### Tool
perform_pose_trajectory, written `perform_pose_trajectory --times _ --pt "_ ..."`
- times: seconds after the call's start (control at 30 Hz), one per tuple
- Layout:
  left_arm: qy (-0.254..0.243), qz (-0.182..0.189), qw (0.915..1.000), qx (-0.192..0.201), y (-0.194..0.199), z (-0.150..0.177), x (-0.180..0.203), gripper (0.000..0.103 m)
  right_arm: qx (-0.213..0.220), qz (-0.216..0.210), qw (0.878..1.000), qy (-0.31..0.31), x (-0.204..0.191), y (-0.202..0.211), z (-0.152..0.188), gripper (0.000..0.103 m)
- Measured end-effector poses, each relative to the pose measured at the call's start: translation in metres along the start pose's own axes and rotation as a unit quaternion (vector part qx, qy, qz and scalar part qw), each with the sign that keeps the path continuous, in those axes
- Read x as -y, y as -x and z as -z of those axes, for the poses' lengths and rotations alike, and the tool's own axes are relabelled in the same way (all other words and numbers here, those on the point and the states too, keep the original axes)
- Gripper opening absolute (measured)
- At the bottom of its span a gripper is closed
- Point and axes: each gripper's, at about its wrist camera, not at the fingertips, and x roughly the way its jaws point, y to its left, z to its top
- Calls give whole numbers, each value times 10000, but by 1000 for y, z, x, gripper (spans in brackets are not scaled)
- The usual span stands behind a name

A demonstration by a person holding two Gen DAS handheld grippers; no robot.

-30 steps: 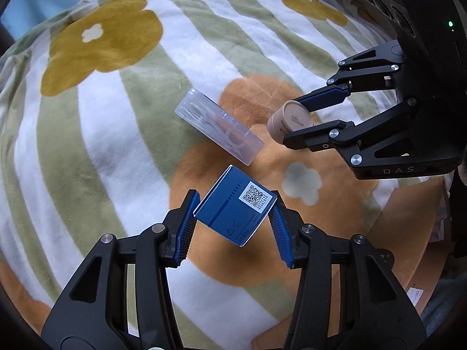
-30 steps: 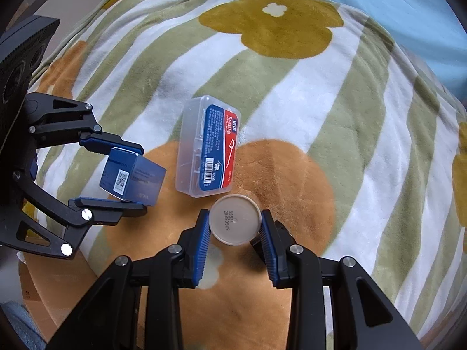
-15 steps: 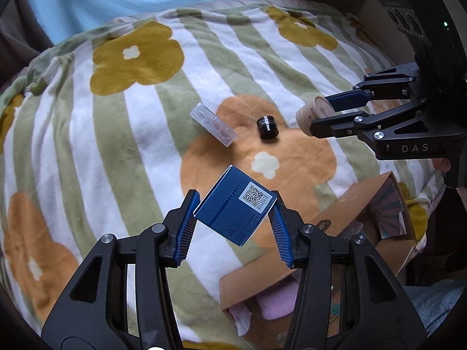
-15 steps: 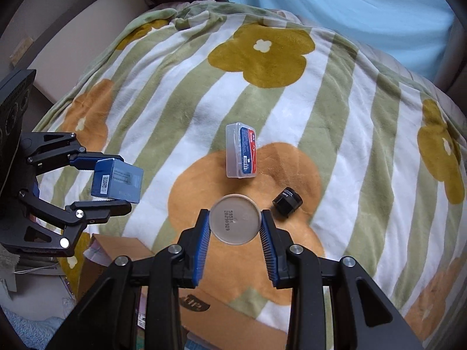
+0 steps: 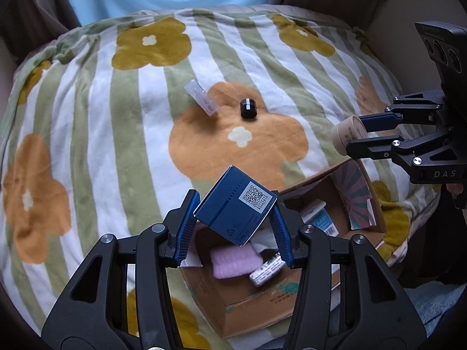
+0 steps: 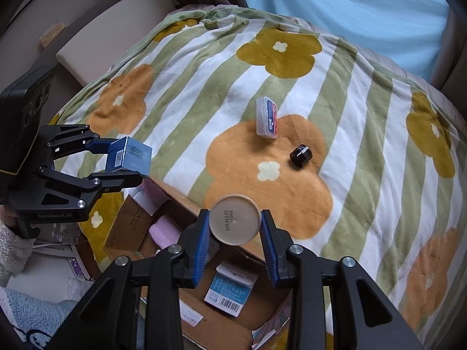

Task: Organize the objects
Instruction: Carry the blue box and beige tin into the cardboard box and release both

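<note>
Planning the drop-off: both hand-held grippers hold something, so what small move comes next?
Probably lower the left hand-held gripper and release the blue box: it already hangs over the open cardboard box, while the right hand-held gripper holds its beige tube near the rim.

My left tool (image 5: pixel 236 227) is matt black plastic with ribbed blue pads, holding a smooth, slightly glossy blue cardboard box (image 5: pixel 235 205). The blanket (image 5: pixel 87 116) is fuzzy fleece; the carton (image 5: pixel 256 300) is rough brown cardboard.

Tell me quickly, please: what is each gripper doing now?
Left gripper: closed on the blue box.
Right gripper: closed on the beige tube.
</note>
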Motion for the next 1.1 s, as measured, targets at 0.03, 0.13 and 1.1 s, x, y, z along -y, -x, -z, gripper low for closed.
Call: perform_pose_trajectory --times 0.03,0.13,1.1 --pt "36 -6 10000 -6 0 6 4 45 -32 -28 10000 13 -1 1 7 31" --pt "131 -32 9999 -46 0 25 19 45 -112 -95 9999 74 -6 2 27 31" --pt "497 -89 9978 -431 -74 99 77 45 -871 -354 9940 569 6 -49 135 31"
